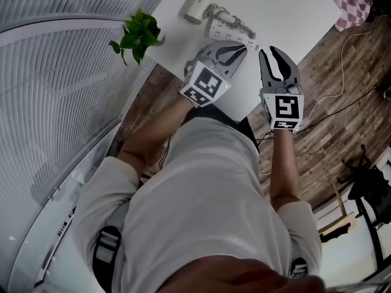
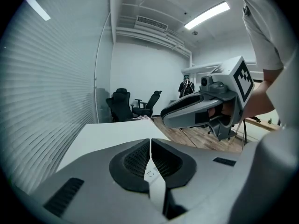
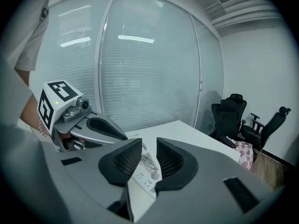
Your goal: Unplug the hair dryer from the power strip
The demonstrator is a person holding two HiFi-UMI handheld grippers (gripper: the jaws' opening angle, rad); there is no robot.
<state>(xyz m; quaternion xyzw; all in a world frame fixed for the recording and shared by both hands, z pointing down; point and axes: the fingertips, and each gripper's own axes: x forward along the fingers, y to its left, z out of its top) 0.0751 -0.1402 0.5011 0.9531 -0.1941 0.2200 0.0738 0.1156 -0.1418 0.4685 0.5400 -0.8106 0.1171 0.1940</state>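
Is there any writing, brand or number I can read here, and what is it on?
No words or numbers can be read.
Marks on the power strip: too small to read.
Patterns on the left gripper and right gripper: black-and-white squares, not letters.

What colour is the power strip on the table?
White; the long plastic power strip shows best in the head view.

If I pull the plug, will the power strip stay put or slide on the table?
Likely slides: the power strip lies loose on the smooth white table, nothing pinning it. It looks a light, stiff plastic bar, so it would probably lift or pivot as one piece. The cord heaped on it looks floppy and may drag along.
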